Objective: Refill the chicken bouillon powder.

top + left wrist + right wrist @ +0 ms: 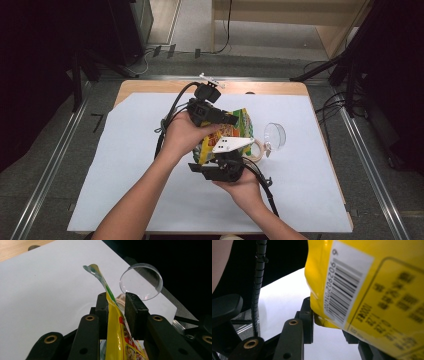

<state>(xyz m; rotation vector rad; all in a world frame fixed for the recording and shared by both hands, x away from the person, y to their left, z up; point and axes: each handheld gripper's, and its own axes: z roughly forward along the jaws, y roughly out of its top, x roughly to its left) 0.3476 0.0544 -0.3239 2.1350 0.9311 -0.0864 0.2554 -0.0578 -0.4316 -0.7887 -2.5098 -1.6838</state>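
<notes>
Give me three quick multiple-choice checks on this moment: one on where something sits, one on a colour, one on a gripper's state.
1. Where is the clear round dish?
A. on the white sheet, right of the packet
B. on the floor
C. inside the packet

2. What is the main colour of the packet?
A. blue
B. yellow
C. black

3. What is the left gripper doing?
A. hanging open over bare table
B. lying on the table
C. shut on the packet's edge

Answers: 1 A, the high view shows it on the white sheet beside the packet. 2 B, both gripper views show yellow film. 3 C, its pads clamp the flat edge.
</notes>
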